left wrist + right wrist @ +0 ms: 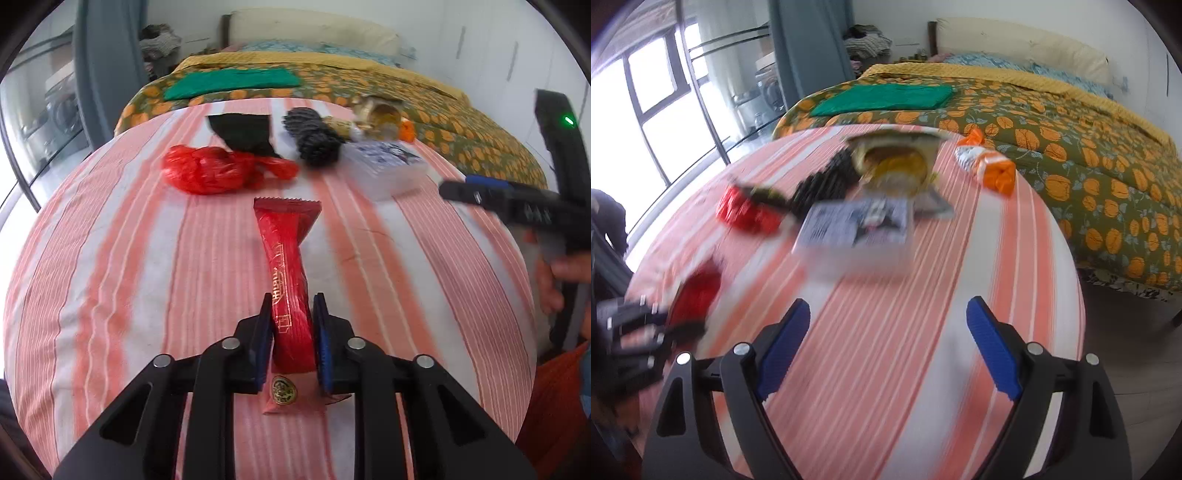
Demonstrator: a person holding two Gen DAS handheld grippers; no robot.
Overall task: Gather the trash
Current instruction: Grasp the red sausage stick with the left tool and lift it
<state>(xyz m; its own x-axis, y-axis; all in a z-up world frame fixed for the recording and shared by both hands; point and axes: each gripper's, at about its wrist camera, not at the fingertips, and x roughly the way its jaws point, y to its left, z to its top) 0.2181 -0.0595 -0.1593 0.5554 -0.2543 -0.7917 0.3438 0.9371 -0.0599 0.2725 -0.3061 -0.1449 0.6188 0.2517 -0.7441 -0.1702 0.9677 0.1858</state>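
A long red snack wrapper [286, 254] with gold print lies on the striped tablecloth [110, 277], and my left gripper [293, 328] is shut on its near end, pads pinching it from both sides. In the right wrist view the same wrapper [698, 291] shows blurred at the far left. My right gripper [886, 332] hangs open over bare cloth with nothing between its blue pads. Beyond it lie a white printed box [855, 229], an opened yellow foil container [894, 162], an orange-and-white wrapper [986, 166], a crumpled red plastic bag [207, 170] and a black dotted bundle [314, 136].
A flat black scrap [240, 133] lies behind the red bag. A bed with a pumpkin-print quilt [1071, 147] and a folded green cloth [886, 98] stands behind the round table. Windows and a grey curtain [809, 48] are at the left. The table edge curves off on the right.
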